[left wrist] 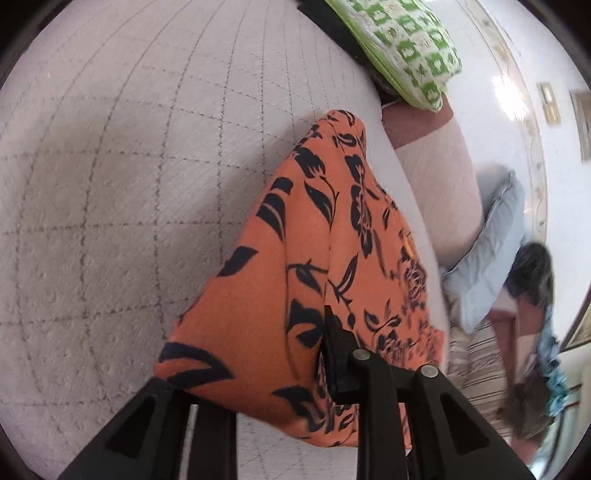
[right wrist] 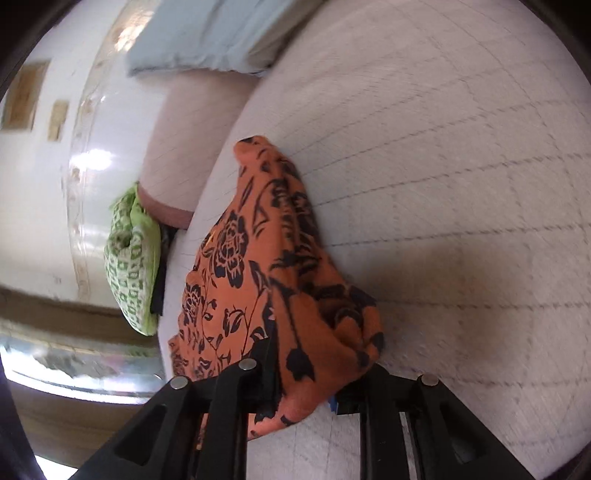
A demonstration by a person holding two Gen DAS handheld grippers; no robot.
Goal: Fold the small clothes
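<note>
An orange garment with a black flower print (left wrist: 314, 221) hangs in a peaked fold above the pale quilted bed (left wrist: 129, 166). My left gripper (left wrist: 258, 350) is shut on its lower edge; the cloth covers one finger and the other finger (left wrist: 332, 332) shows against the print. In the right wrist view the same garment (right wrist: 258, 258) rises from the bed (right wrist: 461, 184) near its edge. There my right gripper (right wrist: 306, 373) is shut on a bunched end, with cloth filling the gap between its fingers.
A green-and-white patterned cushion (left wrist: 402, 48) (right wrist: 133, 266) lies at the bed's edge. A light blue pillow (left wrist: 491, 251) (right wrist: 207, 33) sits off the other corner, beside striped fabric (left wrist: 480, 369) and a blurred dark heap (left wrist: 532, 280). Glossy white floor (right wrist: 44, 203) lies beyond the bed.
</note>
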